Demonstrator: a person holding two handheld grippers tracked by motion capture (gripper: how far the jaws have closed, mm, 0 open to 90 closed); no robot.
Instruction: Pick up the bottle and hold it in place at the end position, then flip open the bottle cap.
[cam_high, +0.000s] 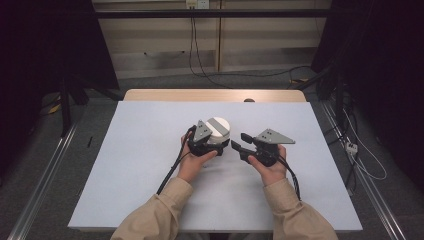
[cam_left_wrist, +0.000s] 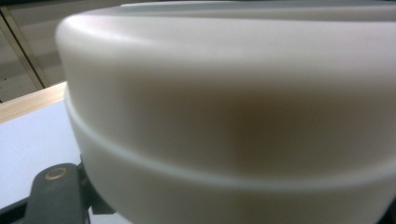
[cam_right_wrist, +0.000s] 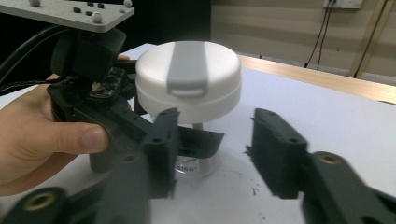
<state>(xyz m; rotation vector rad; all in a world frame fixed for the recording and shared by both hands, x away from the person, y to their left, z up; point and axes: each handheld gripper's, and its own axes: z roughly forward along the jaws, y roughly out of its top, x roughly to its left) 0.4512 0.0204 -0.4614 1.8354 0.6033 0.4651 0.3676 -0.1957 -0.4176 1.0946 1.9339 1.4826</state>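
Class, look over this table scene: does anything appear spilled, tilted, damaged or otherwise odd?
Nothing stands out. The clear jar with its white lid stands upright on the white table, gripped by the left gripper; the right gripper hangs open beside it.

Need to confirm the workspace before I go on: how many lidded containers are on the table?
1. The white-lidded clear container stands mid-table, clamped low down by the left gripper; the right gripper is beside it.

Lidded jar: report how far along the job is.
Done: the left gripper is shut on the clear jar under its white lid, steadying it on the table. In hand: the right gripper faces the lid, jaws apart, touching nothing. Left: grasp the lid, probably remove it.
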